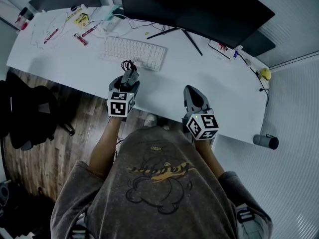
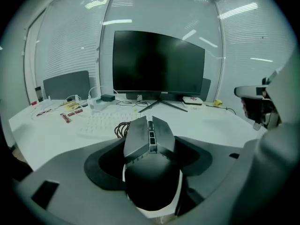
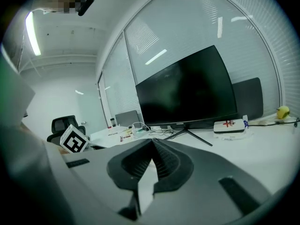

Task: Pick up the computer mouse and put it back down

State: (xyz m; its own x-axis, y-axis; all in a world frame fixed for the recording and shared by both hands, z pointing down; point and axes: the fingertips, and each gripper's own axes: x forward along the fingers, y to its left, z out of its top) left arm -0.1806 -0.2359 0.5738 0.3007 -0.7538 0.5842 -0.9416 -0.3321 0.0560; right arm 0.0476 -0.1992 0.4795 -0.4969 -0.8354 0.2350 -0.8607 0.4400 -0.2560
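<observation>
Computer mouse, judged light, rigid, smooth-shelled, cable attached: clamped by its flanks in the left hand-held gripper near the tabletop front edge, before the keyboard; mid-body flanks likely the surest hold; right hand-held gripper closed, empty.

We are looking at a white counter, a white keyboard and a black monitor. The computer mouse is showing grey at its front and black at its back. The left hand-held gripper is showing dark grey, and so is the right hand-held gripper. Each is wearing a cube patterned in black-and-white squares. We are also seeing red packets, a small yellow object, a brown wood-grain floor, a black chair and a person's grey shirt, which is carrying a yellow-and-dark cartoon print.
</observation>
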